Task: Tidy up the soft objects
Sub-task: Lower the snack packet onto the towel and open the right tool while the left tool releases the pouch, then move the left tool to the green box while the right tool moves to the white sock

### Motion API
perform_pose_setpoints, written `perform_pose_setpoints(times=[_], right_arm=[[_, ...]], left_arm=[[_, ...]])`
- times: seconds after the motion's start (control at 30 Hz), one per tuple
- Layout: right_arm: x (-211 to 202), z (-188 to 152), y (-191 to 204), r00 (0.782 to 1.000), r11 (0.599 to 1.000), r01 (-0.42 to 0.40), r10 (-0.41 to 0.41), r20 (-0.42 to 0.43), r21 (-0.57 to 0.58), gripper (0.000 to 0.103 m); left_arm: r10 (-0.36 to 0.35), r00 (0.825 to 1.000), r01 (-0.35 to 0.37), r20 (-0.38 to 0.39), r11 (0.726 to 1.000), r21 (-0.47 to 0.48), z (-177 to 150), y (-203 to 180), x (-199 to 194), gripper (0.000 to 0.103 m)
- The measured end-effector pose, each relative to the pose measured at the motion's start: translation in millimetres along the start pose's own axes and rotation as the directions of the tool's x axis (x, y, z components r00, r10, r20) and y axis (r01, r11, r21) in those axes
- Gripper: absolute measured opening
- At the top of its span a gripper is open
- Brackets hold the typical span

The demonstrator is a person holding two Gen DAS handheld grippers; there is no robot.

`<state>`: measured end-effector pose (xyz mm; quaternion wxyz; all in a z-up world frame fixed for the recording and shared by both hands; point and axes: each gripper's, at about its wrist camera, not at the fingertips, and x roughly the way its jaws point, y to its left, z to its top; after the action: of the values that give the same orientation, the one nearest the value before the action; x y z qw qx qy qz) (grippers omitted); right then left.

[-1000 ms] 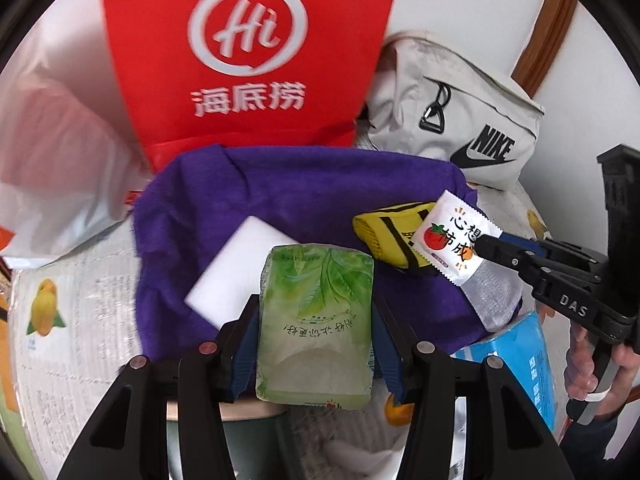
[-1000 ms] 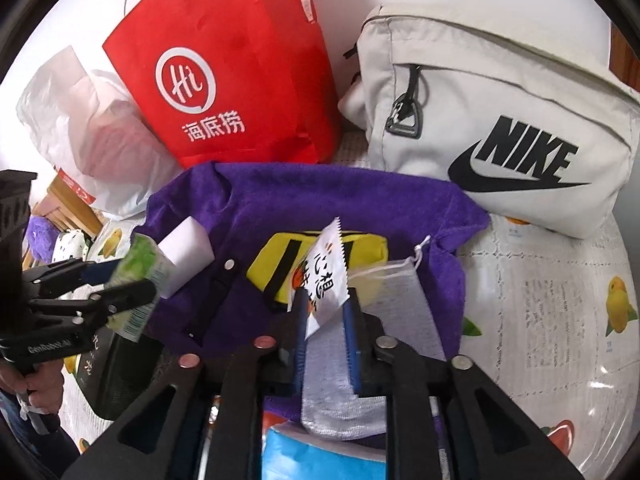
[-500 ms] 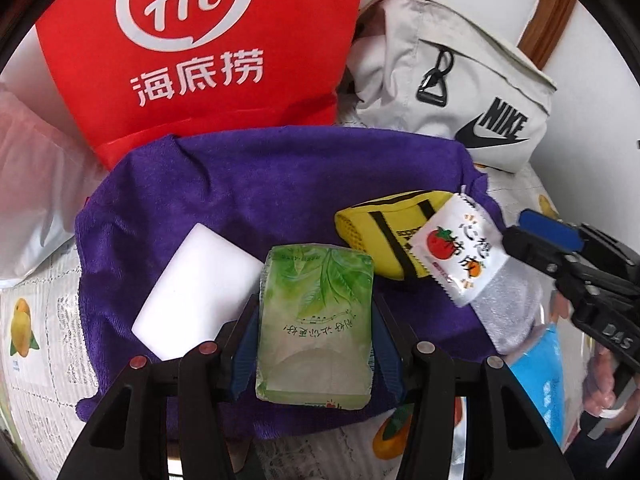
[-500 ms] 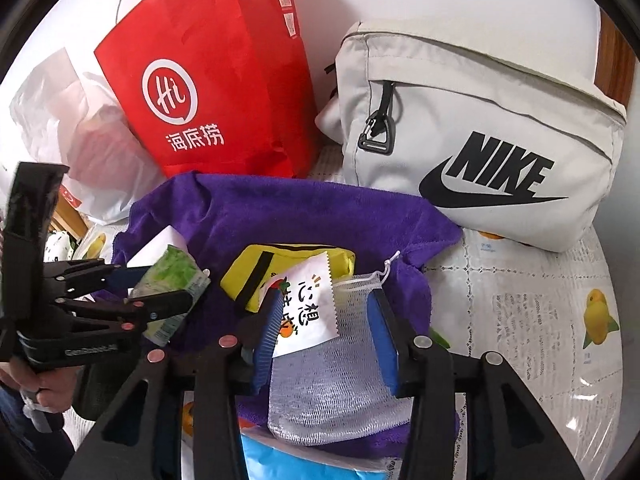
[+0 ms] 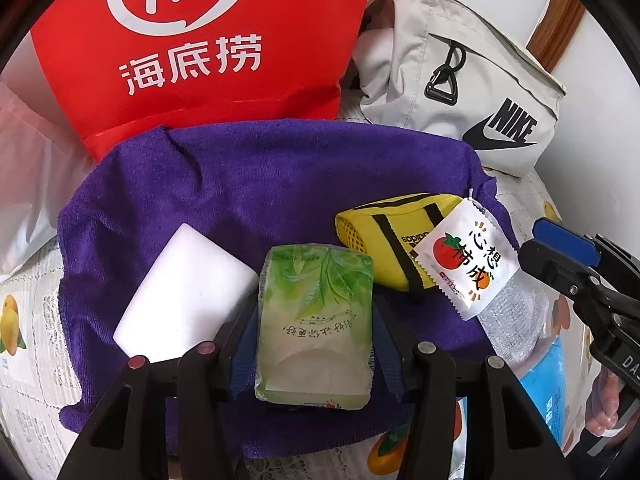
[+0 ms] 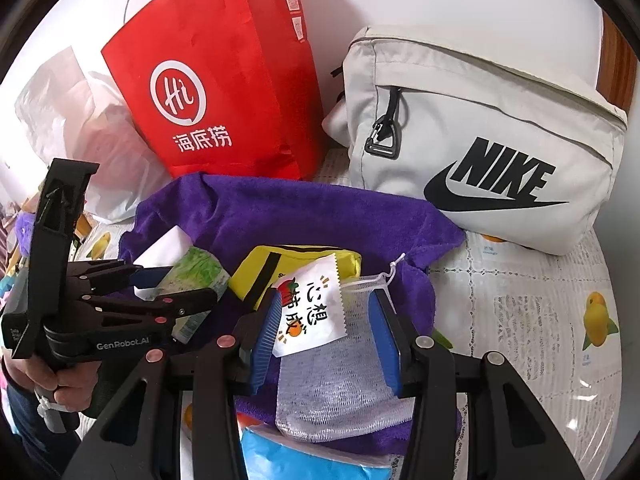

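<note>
Two tools are working over a purple towel (image 5: 256,184) spread on the bench (image 6: 532,320). The left tool (image 5: 314,344) is clenching a green tissue pack (image 5: 316,320), holding it just above the towel beside a white sponge (image 5: 184,292). The right tool (image 6: 326,340) is standing released, its jaws wide around a white sachet (image 6: 314,312) that is lying on a mesh pouch (image 6: 340,392) and leaning against a yellow pouch (image 5: 384,240). The tissue pack is looking plump and glossy, its film bulging between the jaws. Squeezing harder could be crushing it; letting go carelessly could be dropping it onto the sponge.
</note>
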<state>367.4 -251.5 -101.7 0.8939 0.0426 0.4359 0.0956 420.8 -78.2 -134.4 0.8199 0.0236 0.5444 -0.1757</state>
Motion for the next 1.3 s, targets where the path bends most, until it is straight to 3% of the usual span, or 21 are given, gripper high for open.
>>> perform_pose_setpoints(times=[0.07,0.23,0.33,0.73,1.03,1.17,1.3], right_arm=[[-1,0,1,1.000,1.000,0.000,0.000,0.000,-0.001,0.045],[-2,0,3,1.000,1.000,-0.001,0.001,0.001,-0.005,0.046],[-5,1,6,1.000,1.000,-0.001,0.001,0.007,-0.011,0.051],[-44,-22,29,1.000,0.998,-0.014,0.015,0.026,-0.054,0.052],[-67,-71,64,0.997,0.992,-0.075,0.074,-0.014,-0.101,0.052],[-72,-97,85,0.993,0.985,-0.113,0.107,-0.048,-0.134,0.052],[-75,-122,105,0.986,0.977,-0.155,0.145,-0.079,-0.146,0.052]], left_arm=[[-0.009,1.000,0.009,-0.004,1.000,-0.007,1,0,2,0.052],[-0.016,1.000,0.016,-0.009,1.000,-0.014,0,-1,-1,0.072],[0.012,1.000,-0.012,-0.005,1.000,-0.005,-3,-2,-9,0.072],[0.030,0.998,-0.027,0.060,0.999,-0.040,-33,12,-70,0.072],[0.076,0.993,-0.068,0.091,0.994,-0.088,-83,24,-114,0.072],[0.141,0.985,-0.130,0.103,0.986,-0.105,-110,31,-130,0.072],[0.128,0.985,-0.112,0.117,0.984,-0.139,-139,42,-149,0.072]])
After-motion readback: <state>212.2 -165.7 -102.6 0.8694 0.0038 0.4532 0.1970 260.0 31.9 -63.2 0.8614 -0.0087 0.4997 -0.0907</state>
